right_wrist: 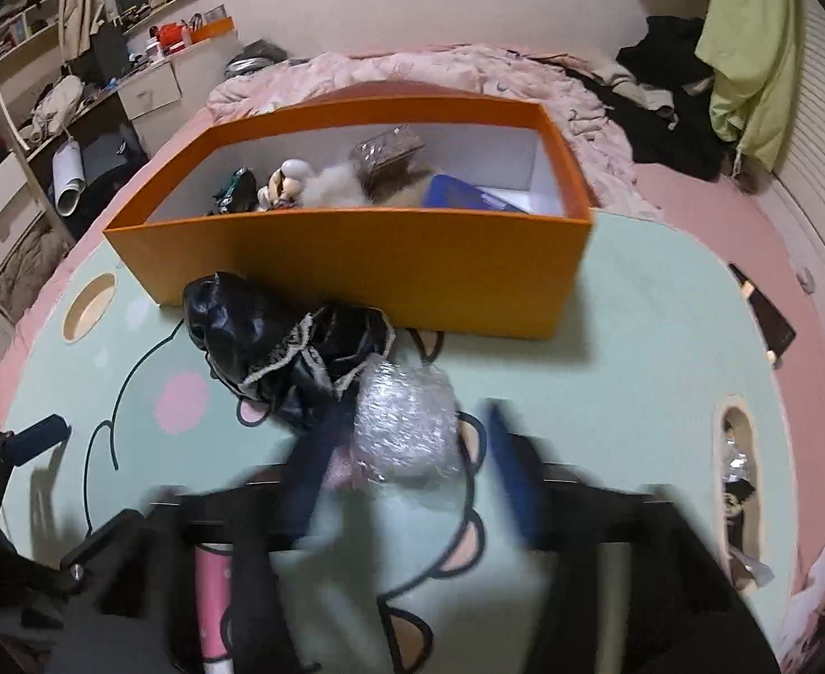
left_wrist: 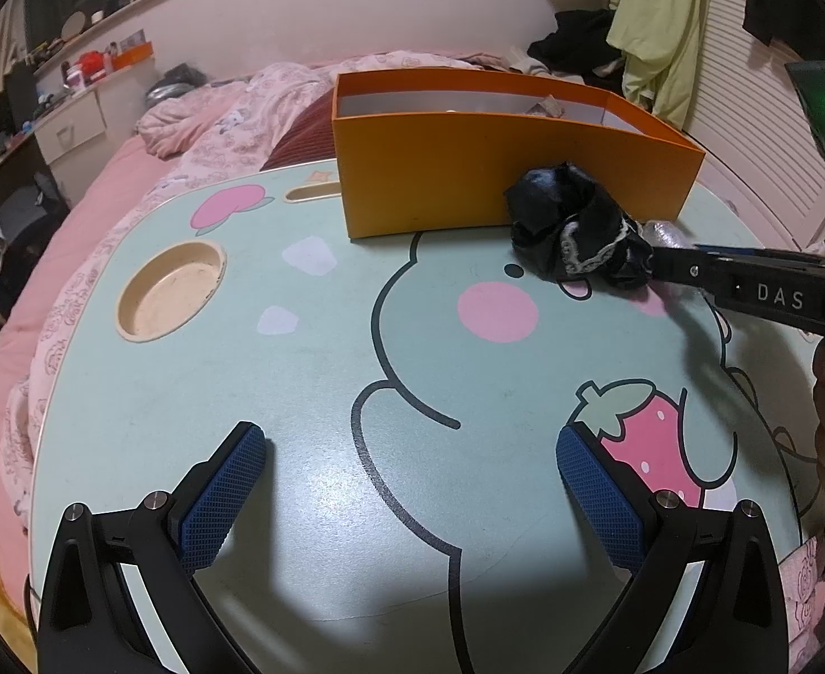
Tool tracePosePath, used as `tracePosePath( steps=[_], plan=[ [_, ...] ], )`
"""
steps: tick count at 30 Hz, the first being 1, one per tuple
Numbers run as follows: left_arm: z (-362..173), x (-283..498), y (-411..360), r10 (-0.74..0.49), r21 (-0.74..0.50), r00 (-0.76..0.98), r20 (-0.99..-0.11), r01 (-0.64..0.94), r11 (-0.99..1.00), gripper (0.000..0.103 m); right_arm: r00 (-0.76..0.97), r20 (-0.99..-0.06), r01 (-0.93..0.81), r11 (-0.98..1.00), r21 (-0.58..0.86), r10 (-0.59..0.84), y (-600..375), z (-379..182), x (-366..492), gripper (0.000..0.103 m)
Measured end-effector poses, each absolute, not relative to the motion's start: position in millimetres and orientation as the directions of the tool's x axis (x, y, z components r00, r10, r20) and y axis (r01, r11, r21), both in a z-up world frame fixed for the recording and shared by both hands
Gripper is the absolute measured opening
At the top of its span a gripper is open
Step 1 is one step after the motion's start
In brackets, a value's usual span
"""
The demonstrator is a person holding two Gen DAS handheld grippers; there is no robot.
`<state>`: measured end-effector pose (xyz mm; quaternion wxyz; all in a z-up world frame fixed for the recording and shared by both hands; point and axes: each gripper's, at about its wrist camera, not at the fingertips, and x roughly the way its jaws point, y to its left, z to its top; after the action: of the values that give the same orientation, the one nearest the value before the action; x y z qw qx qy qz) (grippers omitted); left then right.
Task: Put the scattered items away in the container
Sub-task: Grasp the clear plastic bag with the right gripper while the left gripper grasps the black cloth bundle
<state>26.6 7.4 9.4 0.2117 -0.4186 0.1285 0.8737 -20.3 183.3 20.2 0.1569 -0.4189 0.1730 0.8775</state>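
An orange box (left_wrist: 468,168) stands at the far side of a mint cartoon lap table (left_wrist: 244,365); in the right wrist view the box (right_wrist: 356,258) holds several small items. A crumpled black lace-trimmed cloth (left_wrist: 575,224) lies on the table just in front of it, also in the right wrist view (right_wrist: 277,342). Beside the cloth is a clear plastic-wrapped bundle (right_wrist: 407,421). My right gripper (right_wrist: 407,449) is blurred, jaws apart around the bundle, touching the cloth's edge. It shows from the side in the left wrist view (left_wrist: 660,264). My left gripper (left_wrist: 412,460) is open and empty above the table's near part.
The table sits on a bed with pink bedding (left_wrist: 75,258). It has a round cup recess (left_wrist: 171,292) at the left and a slot (right_wrist: 738,460) at the right holding small items. A dark phone (right_wrist: 772,326) lies on the bed to the right.
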Motion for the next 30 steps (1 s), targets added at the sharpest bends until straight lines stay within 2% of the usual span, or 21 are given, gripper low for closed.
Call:
tracePosePath(
  steps=[3,8,13,15,21,24,25,26,28,29,30],
  plan=[
    [9.3,27.1,12.4,0.271,0.045,-0.555,-0.786,-0.488,-0.872,0.103,-0.645,-0.758,-0.387,-0.898,0.212,0.099,178.4,22.6,-4.9,0.033],
    [12.2,29.4,18.9,0.280,0.042,-0.547,-0.789,-0.503,-0.863,0.103,-0.708,-0.693,-0.386,-0.895,0.222,0.133,181.5,36.5,35.5,0.032],
    [28.4,27.1,37.4,0.382,-0.067,-0.507,-0.773,-0.533,-0.844,0.103,-0.724,-0.651,-0.449,-0.872,0.193,0.228,207.6,54.7,63.1,0.032],
    [36.3,23.7,52.5,0.393,-0.070,-0.511,-0.765,-0.540,-0.839,0.103,-0.734,-0.639,-0.457,-0.864,0.213,0.231,216.2,58.7,69.5,0.032],
    [45.5,1.8,114.4,0.380,-0.055,-0.505,-0.775,-0.545,-0.837,0.103,-0.743,-0.633,-0.468,-0.846,0.256,0.219,227.4,54.9,74.7,0.032],
    [34.6,-12.0,138.0,0.304,0.008,-0.521,-0.797,-0.513,-0.858,0.103,-0.745,-0.635,-0.465,-0.840,0.278,0.202,228.3,50.3,74.3,0.032],
    [30.8,-14.6,141.9,0.286,0.024,-0.526,-0.801,-0.506,-0.862,0.098,-0.746,-0.635,-0.464,-0.840,0.281,0.200,228.7,49.7,76.6,0.032],
    [26.1,-17.5,145.7,0.269,0.041,-0.530,-0.804,-0.501,-0.864,0.083,-0.747,-0.635,-0.462,-0.841,0.281,0.197,228.0,49.0,76.5,0.032],
    [20.5,-19.5,146.4,0.285,0.033,-0.518,-0.806,-0.520,-0.853,0.061,-0.747,-0.635,-0.458,-0.844,0.280,0.195,226.5,47.8,76.3,0.032],
    [21.0,-16.8,144.1,0.319,0.014,-0.508,-0.801,-0.547,-0.837,0.052,-0.748,-0.636,-0.455,-0.845,0.281,0.191,225.3,47.0,75.6,0.032],
    [23.0,-12.0,140.7,0.339,0.013,-0.508,-0.792,-0.569,-0.822,0.050,-0.748,-0.638,-0.451,-0.847,0.282,0.186,224.1,45.9,75.0,0.032]
  ],
)
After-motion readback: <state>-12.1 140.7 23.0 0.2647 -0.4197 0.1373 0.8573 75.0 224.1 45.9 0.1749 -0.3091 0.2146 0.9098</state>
